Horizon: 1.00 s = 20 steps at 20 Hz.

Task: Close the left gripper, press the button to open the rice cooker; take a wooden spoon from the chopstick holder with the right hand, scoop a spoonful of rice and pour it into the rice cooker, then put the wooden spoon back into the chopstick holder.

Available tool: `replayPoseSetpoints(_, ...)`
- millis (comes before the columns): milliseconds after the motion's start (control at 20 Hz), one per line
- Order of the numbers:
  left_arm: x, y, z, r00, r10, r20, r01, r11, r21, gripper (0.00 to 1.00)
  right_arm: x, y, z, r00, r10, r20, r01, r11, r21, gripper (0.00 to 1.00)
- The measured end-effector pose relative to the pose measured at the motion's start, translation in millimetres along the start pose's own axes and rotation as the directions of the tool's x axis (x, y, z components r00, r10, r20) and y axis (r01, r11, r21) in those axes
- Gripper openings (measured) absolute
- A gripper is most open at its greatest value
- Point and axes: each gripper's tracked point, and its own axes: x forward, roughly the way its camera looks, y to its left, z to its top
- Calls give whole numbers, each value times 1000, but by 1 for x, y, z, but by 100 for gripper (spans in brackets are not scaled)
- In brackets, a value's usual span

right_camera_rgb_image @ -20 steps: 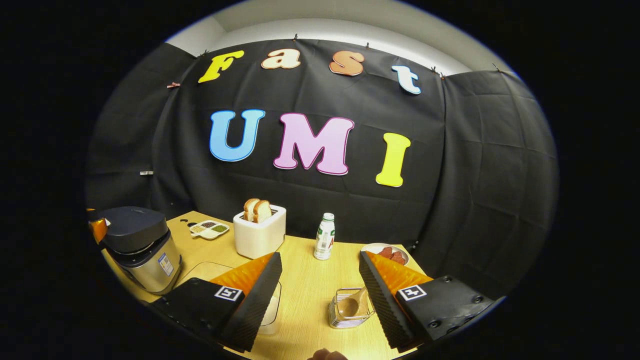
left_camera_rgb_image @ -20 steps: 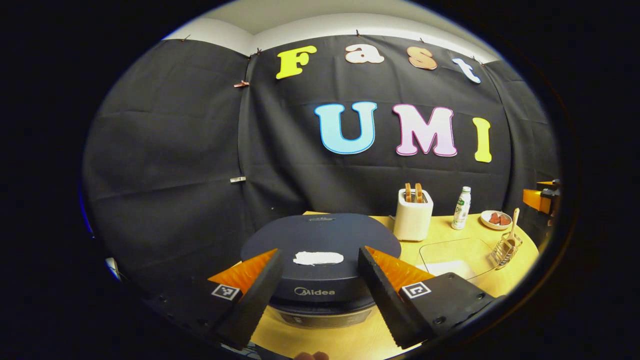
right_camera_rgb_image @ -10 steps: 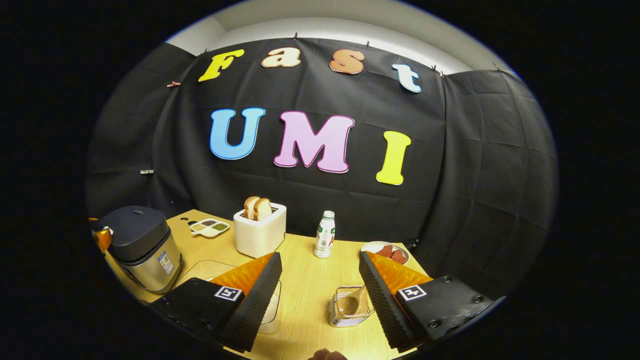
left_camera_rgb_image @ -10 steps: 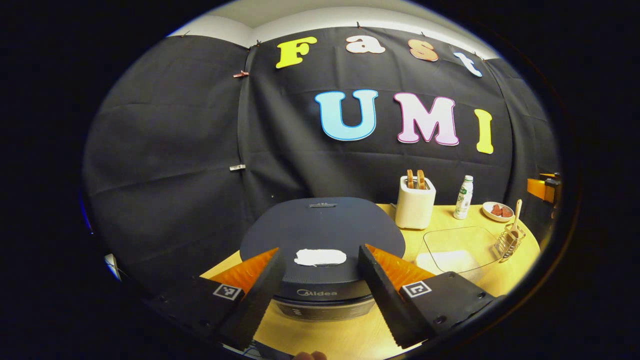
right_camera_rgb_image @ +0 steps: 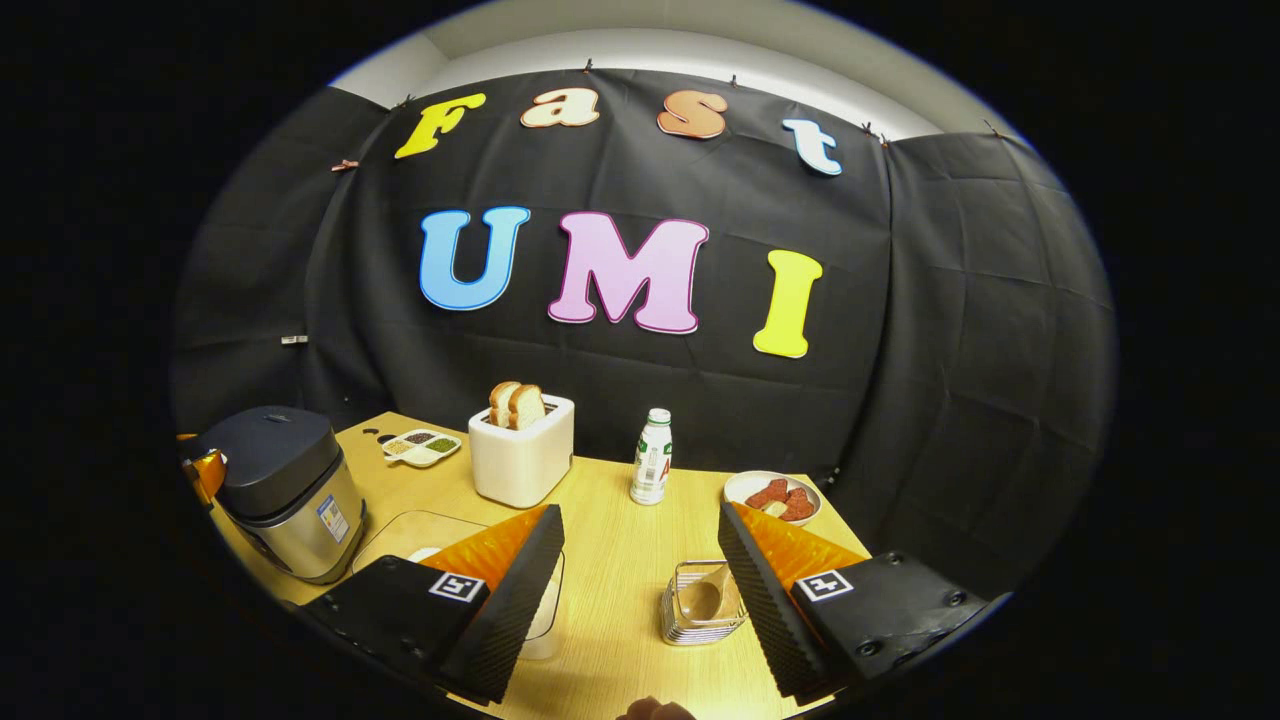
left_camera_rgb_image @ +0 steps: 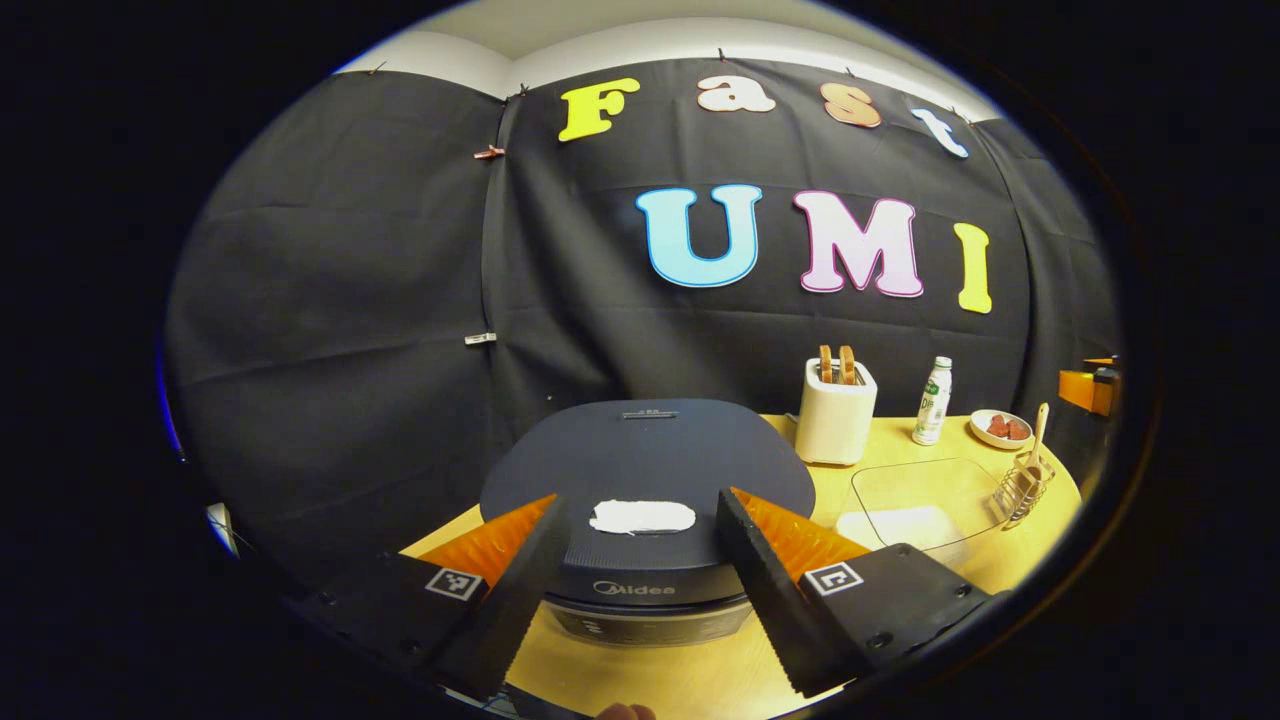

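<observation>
A: In the left gripper view, the left hand-held gripper is released, its fingers spread wide with the rice cooker between and beyond them. The lid is down, and the pale button sits on its front edge, in the gap between the fingers. Nothing touches it.

B: The right gripper view gives the cooker from the side, far left on the worktop, showing its metal wall, which the other view mostly hides. The right hand-held gripper is released too, grasping nothing.

A: And the wooden spoon?

B: Its bowl shows inside the wire chopstick holder, just beside the right finger; the finger cuts off the handle. In the left gripper view the spoon stands up out of the holder at the far right, handle leaning.

A: The rice container is a clear box near the cooker; pale rice lies in its bottom. In your view the left finger covers much of it.

B: A small divided dish sits behind the cooker; I can't tell what is in it. Toaster with bread, a bottle, a plate with reddish pieces.

A: An orange part of the other gripper is cut off at my right edge.
</observation>
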Motion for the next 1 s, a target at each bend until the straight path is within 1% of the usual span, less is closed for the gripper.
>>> replayPoseSetpoints(300,-1,-1,-1,999,1,41,-1,1000,5,100,0,-3,-6,1000,-9,-13,9,1000,2,97)
replayPoseSetpoints(400,1,-1,-10,1000,-5,28,5,1000,5,100,0,-4,-8,1000,-13,-20,13,1000,8,97)
replayPoseSetpoints(500,1,-2,-11,999,-6,49,6,1000,15,100,1,-4,-7,1000,-14,-22,14,1000,9,97)
replayPoseSetpoints(900,0,-1,-5,997,-2,83,2,1000,2,100,-1,-1,-8,1000,-5,-26,5,1000,9,97)
replayPoseSetpoints(1000,1,-1,-5,998,-3,69,3,1000,3,100,-3,-1,-6,1000,-3,-18,3,1000,3,97)
